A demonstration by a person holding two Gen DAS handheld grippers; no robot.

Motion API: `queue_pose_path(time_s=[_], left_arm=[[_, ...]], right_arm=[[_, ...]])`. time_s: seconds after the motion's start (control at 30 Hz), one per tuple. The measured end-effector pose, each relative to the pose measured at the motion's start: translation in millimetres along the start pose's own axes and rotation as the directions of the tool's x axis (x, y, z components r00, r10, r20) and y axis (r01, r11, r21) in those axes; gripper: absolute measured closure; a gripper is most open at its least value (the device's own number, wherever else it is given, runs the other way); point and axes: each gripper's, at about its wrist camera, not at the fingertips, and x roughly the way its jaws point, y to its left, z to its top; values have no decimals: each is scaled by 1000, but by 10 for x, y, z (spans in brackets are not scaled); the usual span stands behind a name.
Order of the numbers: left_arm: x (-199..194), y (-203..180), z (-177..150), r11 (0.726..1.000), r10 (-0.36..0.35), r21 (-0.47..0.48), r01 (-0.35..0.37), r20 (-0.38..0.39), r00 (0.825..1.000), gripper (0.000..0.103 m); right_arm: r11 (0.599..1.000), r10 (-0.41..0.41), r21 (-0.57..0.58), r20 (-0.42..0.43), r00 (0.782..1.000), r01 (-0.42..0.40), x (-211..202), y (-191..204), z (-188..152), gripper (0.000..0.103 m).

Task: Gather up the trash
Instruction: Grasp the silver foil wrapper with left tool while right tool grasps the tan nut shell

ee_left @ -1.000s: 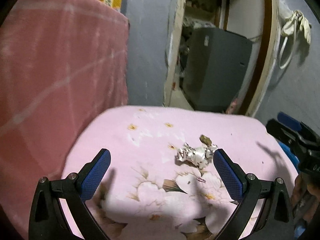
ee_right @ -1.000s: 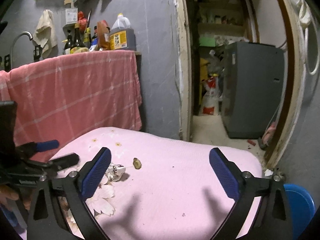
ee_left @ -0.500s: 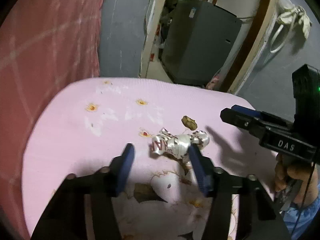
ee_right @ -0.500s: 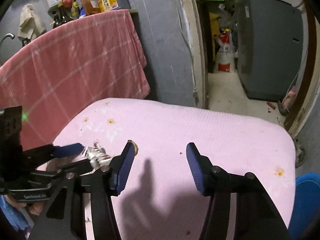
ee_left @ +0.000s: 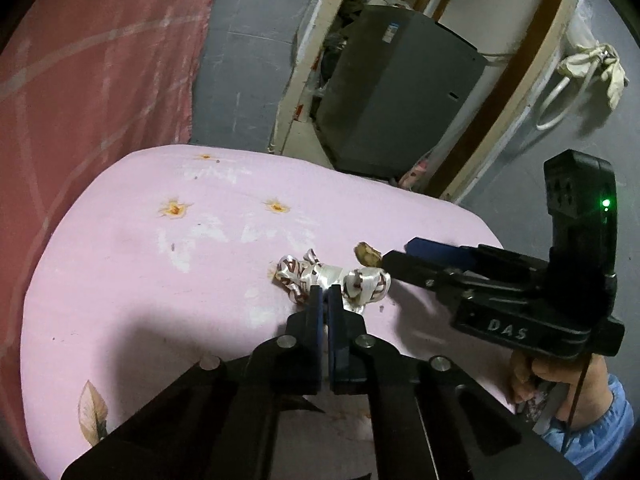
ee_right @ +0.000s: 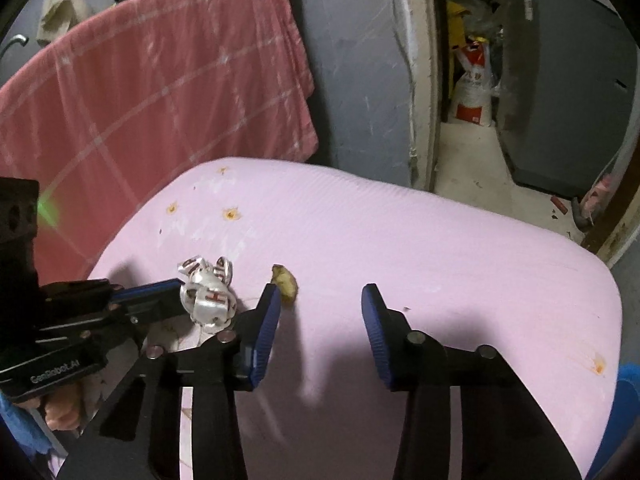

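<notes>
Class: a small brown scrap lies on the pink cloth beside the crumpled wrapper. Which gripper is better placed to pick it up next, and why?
Right. The right gripper is open, with the brown scrap just beyond its left finger. The left gripper is shut on the crumpled wrapper, so it is occupied.

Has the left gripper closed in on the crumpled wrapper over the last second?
Yes. The left gripper went from wide open to shut on the crumpled wrapper, which stays beside the brown scrap.

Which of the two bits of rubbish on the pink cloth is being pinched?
The crumpled silver wrapper, clamped by the left gripper. The small brown scrap lies free beside it.
</notes>
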Motion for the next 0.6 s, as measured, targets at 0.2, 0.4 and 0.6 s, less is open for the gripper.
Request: queue_pose_path(time_s=[0.2, 0.4, 0.6], left_arm=[[40, 191, -8, 993, -12, -119, 9, -22, 1000, 103], [-9, 225, -30, 990, -24, -142, 23, -7, 1000, 103], [-79, 298, -45, 984, -30, -175, 33, 20, 999, 103]], right_arm=[[998, -25, -62, -31, 999, 23, 110, 127, 41, 71], [996, -8, -91, -50, 999, 3, 151, 156, 25, 82], [992, 15, -122, -60, 998, -22, 155, 230, -2, 93]])
